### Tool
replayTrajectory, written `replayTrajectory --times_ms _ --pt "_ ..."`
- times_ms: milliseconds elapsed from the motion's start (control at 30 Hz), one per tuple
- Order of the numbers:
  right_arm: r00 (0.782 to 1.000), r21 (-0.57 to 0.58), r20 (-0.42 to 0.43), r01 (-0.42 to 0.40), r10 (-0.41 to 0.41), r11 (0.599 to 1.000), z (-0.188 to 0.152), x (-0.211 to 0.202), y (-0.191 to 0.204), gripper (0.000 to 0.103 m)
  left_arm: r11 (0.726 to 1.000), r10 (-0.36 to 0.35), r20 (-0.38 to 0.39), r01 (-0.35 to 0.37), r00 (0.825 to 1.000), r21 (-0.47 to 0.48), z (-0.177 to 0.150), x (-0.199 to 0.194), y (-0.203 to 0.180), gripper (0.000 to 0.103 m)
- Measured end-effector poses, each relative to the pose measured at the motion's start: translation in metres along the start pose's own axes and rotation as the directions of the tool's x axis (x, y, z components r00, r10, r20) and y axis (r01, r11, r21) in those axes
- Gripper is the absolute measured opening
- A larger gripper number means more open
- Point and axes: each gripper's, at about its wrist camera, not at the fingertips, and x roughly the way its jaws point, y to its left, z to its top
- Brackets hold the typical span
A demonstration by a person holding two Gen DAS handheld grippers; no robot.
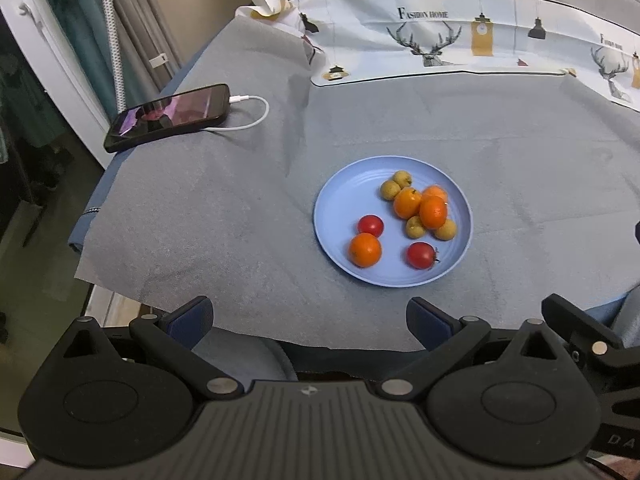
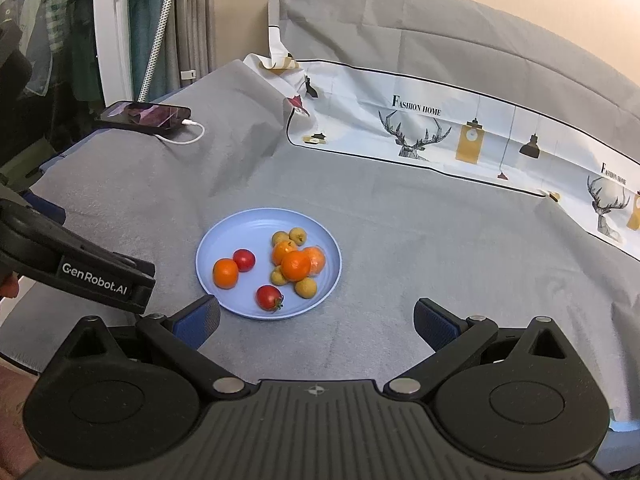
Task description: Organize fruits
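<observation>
Nearest the camera in the left wrist view, the left claw (image 1: 310,322) is spread wide with nothing between its blue-padded fingers (image 1: 192,320); it hovers over the near edge of a counter covered by a grey cloth (image 1: 200,208). In the right wrist view, the right claw (image 2: 316,324) is likewise spread wide and holds nothing, hanging above the same cloth. The left claw's black body shows at the left edge of that view, printed "GenRobot.AI".

Just beyond both claws, a round light-blue plate (image 1: 340,200) (image 2: 212,248) sits flat on the cloth and carries all the fruit. On its near side lie a red tomato (image 1: 421,255) (image 2: 269,297) with a green stem and a lone orange (image 1: 365,249) (image 2: 225,273), apart from each other. A second red tomato (image 1: 371,225) (image 2: 244,259) rests just behind the lone orange, touching or nearly touching it. Toward the middle and far side of the plate, three more oranges (image 1: 433,211) (image 2: 296,265) sit bunched together. Small yellow-brown round fruits (image 1: 390,190) (image 2: 306,287) surround that bunch: two at its near side and two at its far side.

Farther back on the left, a black phone (image 1: 168,116) (image 2: 146,116) lies screen up at the cloth's edge, with a white charging cable (image 1: 252,116) (image 2: 188,136) plugged into it and looping on the cloth. At the far side, a white printed sheet (image 1: 440,40) (image 2: 440,132) with deer heads, hanging lamps and the words "Fashion Home" stretches across the back of the counter.
</observation>
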Motion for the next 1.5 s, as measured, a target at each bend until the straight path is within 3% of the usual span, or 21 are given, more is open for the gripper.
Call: replayTrajectory --times_ms 267,433,1500 --pt "1.000 0.020 -0.014 0.015 -0.015 1.000 -0.0015 0.0037 -0.0031 0.102 1.000 0.029 0.000 -0.029 1.000 0.010 -0.0007 0.0039 -0.0009 0.103" --pt "1.000 0.024 -0.024 0.016 -0.015 1.000 -0.0017 0.0056 -0.0034 0.102 1.000 -0.003 -0.012 0.003 1.000 0.023 -0.0021 0.0059 -0.0015 0.103" --pt "1.000 0.016 -0.025 0.016 -0.015 1.000 -0.0010 0.0063 -0.0050 0.102 0.999 -0.022 -0.020 0.023 1.000 0.037 -0.0005 0.0088 -0.0037 0.103"
